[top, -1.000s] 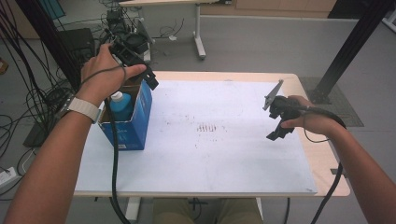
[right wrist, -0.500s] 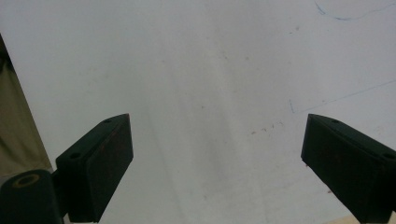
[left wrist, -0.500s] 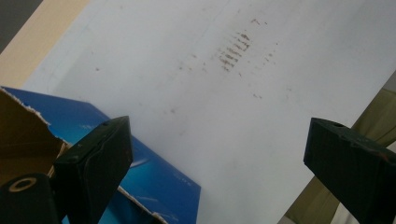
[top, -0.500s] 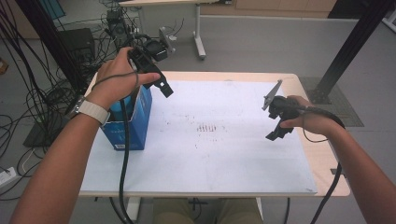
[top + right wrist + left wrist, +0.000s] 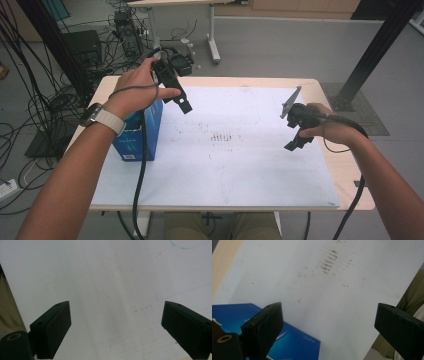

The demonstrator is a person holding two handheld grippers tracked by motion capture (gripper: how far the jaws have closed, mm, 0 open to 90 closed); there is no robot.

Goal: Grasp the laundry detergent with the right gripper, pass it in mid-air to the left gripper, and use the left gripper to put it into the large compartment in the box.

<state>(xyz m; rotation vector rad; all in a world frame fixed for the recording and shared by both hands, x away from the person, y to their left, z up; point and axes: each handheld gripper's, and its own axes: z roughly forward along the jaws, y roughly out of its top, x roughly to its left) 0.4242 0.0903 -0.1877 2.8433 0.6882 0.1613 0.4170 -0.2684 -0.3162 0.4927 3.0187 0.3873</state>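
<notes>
My left tongs have moved up and rightward off the blue box since a second ago, now hanging over the white sheet with jaws spread wide and empty. The box stands at the bench's left edge; its white print is too small to read. My right tongs have stayed put, released, gripping nothing.
</notes>
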